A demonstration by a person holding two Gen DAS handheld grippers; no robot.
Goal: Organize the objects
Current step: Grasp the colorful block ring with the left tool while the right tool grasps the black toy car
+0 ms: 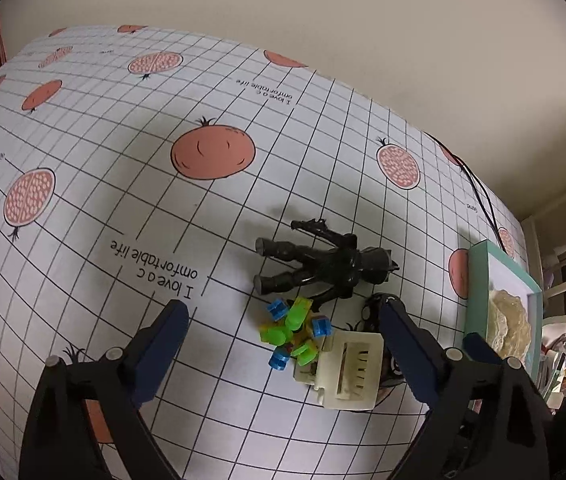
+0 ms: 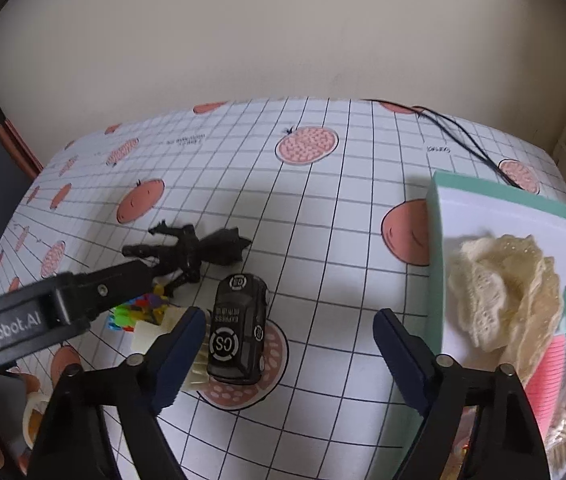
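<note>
still loose on the cloth [image 2: 323,208]: four toys in one cluster, all left of the box [image 2: 437,240].

nearest the box, a black car [image 2: 239,330], on its wheels over a printed fruit, well apart from the box wall. touching the car's left side, a cream block [image 1: 343,370]. just beyond that, left again, a heap of green, blue and yellow pieces [image 1: 295,330]. behind the heap, farther from the box, a black figure [image 1: 323,260], flat on its back, legs pointing away from the box.

inside the box: cream lace [image 2: 499,292], something green, something pink, a clear packet at the near end. so partly filled; judged roughly half done, with the cluster of four left to move, if the box is indeed the target.

left gripper [image 1: 283,336]: spread wide, empty, hovering over heap and block; its right finger seems near the car, contact not clear. right gripper [image 2: 289,344]: also wide, nothing held, car just inside its left finger, box close to its right finger.

probable next step: closing on one cluster item, car for the right, block or heap for the left. heap likely awkward, many small parts, prone to scatter.

behind the box, a thin black cable [image 2: 463,136] across the far cloth corner.
</note>
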